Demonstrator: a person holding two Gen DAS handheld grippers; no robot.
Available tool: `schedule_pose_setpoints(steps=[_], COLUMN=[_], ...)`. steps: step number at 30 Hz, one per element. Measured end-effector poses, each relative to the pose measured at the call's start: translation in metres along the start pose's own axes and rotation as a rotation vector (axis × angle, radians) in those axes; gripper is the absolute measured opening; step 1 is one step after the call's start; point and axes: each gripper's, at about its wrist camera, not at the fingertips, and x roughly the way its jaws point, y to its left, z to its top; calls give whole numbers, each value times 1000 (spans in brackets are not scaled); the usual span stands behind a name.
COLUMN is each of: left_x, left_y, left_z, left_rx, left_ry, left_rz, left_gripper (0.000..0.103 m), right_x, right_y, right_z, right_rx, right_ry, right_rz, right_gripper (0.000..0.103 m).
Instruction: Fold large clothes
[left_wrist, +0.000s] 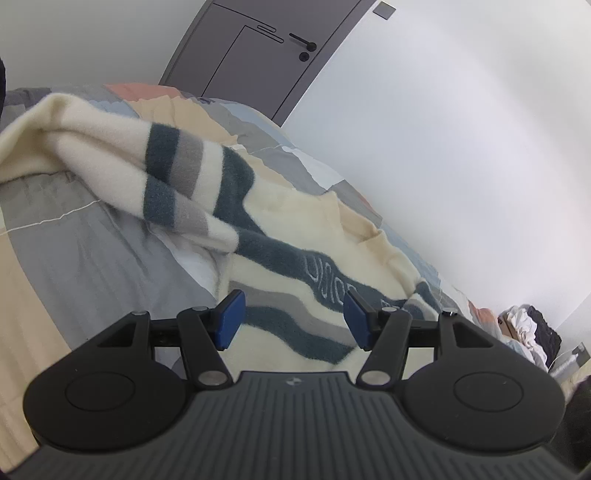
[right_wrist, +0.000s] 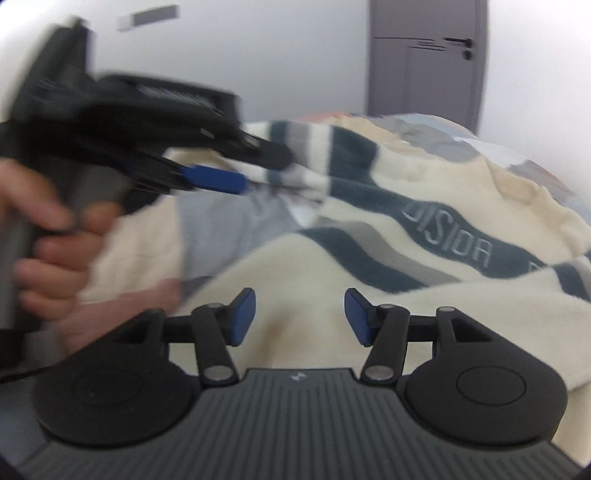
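sweater half-arranged, main folds not yet made

the sweater (left_wrist: 295, 236) lies spread on the bed (left_wrist: 92, 258), cream fleece with dark teal and grey stripes and a lettered band across the chest. one sleeve (left_wrist: 155, 166) is laid over onto itself near the body, bunched rather than flat. the torso is not folded, and the hem end nearest the cameras is loose and rumpled.

the left gripper (left_wrist: 293, 317) hangs over the striped chest with its jaws wide apart and nothing between them. in the right wrist view it shows blurred, with its blue pad (right_wrist: 218, 179) close to the sleeve, though contact cannot be told. the right gripper (right_wrist: 300, 314) is likewise spread wide and empty, above plain cream fabric near the hem.

as a judgement, the task is early: perhaps a first sleeve fold is roughly in place. what remains is smoothing that sleeve, bringing in the other side and folding the body over.

a door (left_wrist: 258, 55) and clothes pile (left_wrist: 528, 328) sit beyond.
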Motion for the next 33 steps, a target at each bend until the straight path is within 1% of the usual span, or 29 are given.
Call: schedule_pose_setpoints(steps=[3,5,8,11,15,17,20,21,23,25,27,29,31,32,33], left_x=[-2,-2,0,5,15,22,36,40,47,52,55,59,66,71,76], left_y=[-3,-6,-15,-27,-38,-40,-43,-44,-45,-49,-53,-55,-56,-57,-57], left_z=[-2,-5,-11,-17,-26,-30,-35,-36,-39,-44,-51,-57,-62,-65,-68], left_rx=[9,17,39,94,149,154,168,165,163,178,214,235,250,266,289], left_ry=[2,9,25,32,64,84,111,123,150,179,196,223,259,277,302], left_rz=[-12,-19,-36,-42,-49,-59,-51,-58,-78,-90,-92,-80,-53,-27,24], left_gripper=[65,65,65,65,64,64,63,63,52,48,43,42,42,42,42], right_x=[-27,-43,-57,-60,-52,-44,-34,-29,-21,-13,-7,1,11,15,16], right_y=[0,-6,-25,-49,-82,-96,-108,-112,-117,-119,-120,-122,-124,-123,-122], right_z=[0,-3,-6,-6,-7,-10,-15,-16,-19,-22,-25,-31,-38,-41,-43], right_rx=[5,30,94,158,293,354,396,407,416,394,383,392,406,405,395], right_ry=[-10,-32,-62,-73,-82,-77,-63,-57,-50,-41,-19,18,59,71,76], right_rz=[38,44,11,-69,-179,-207,-253,-262,-270,-292,-300,-298,-293,-294,-296], right_gripper=[55,55,55,55,56,56,56,55,55,51,47,46,46,46,46])
